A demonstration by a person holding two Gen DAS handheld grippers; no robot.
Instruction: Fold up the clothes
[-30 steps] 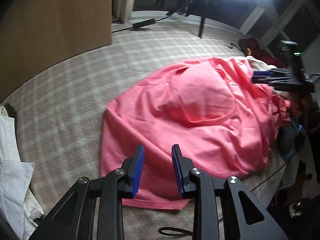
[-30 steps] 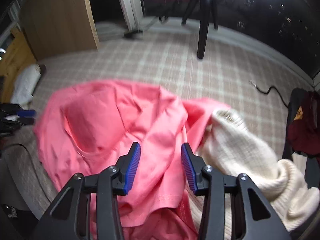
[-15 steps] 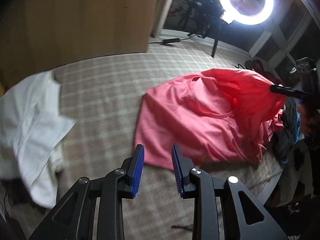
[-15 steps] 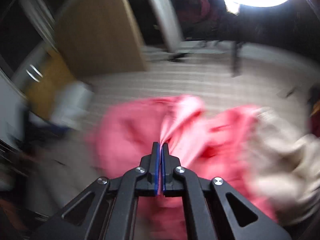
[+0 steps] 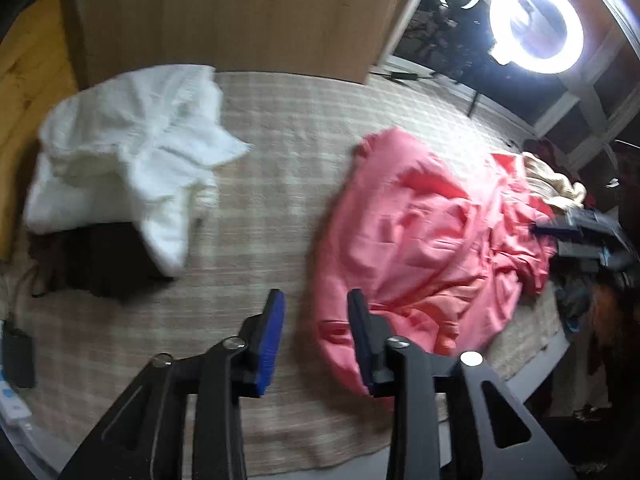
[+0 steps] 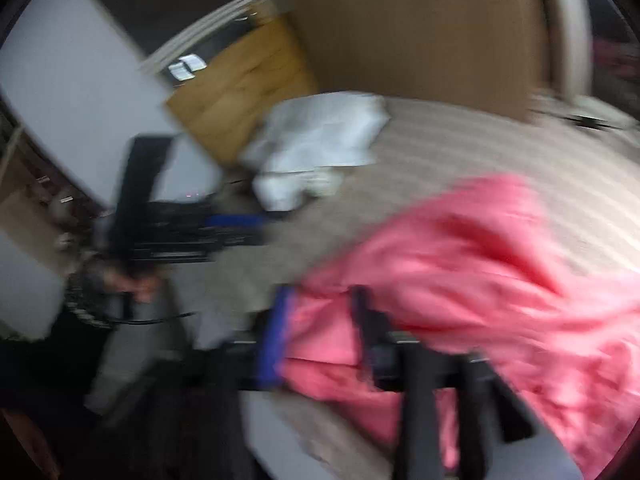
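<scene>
A crumpled pink garment [image 5: 420,240] lies on the checked beige bedspread [image 5: 272,168], right of centre in the left wrist view. My left gripper [image 5: 316,336] is open just above the spread, its right finger at the garment's near left edge, nothing between the fingers. The right wrist view is badly blurred. There my right gripper [image 6: 320,336] is open over the pink garment [image 6: 480,280], and pink cloth shows behind the gap. The right gripper [image 5: 568,228] also shows at the garment's far right edge. A hand [image 6: 128,280] holds the left gripper [image 6: 224,228].
A rumpled white garment [image 5: 132,168] lies at the left on a dark one [image 5: 104,260]. A cream knit [image 5: 552,184] sits beyond the pink garment. A wooden cabinet [image 5: 240,16] stands behind, a ring light [image 5: 536,24] at the upper right. The bed's edge runs along the front.
My right gripper, shut on a pinch of pink cloth half a second ago, now stands open and has swung left. The left view has drawn back, and the white garment has come fully into view.
</scene>
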